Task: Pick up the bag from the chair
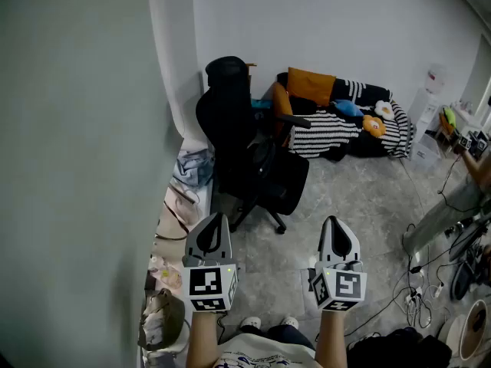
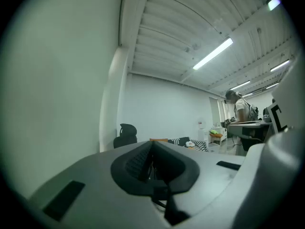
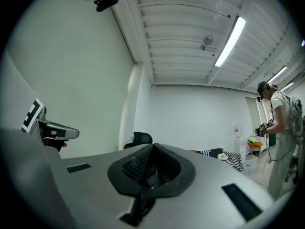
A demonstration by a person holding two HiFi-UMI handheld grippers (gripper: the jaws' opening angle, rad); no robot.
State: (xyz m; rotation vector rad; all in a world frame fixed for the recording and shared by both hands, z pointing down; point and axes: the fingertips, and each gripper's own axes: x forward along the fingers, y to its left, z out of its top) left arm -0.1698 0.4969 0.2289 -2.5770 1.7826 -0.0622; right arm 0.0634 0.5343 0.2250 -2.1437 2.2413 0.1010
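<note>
A black office chair [image 1: 230, 121] stands by the left wall, a couple of steps ahead of me. A dark bag [image 1: 282, 179] appears to rest on its seat; black on black, its outline is hard to make out. My left gripper [image 1: 218, 218] and right gripper [image 1: 334, 222] are held side by side, level, well short of the chair, both shut with nothing between the jaws. The chair's back shows small and far off in the left gripper view [image 2: 125, 133] and the right gripper view [image 3: 141, 139], past the closed jaws.
A low couch with striped bedding and orange cushions [image 1: 337, 117] lies behind the chair. A cluttered ledge [image 1: 178, 205] runs along the left wall. Cables [image 1: 414, 297] and gear lie on the floor at right, where a person [image 3: 281, 142] stands.
</note>
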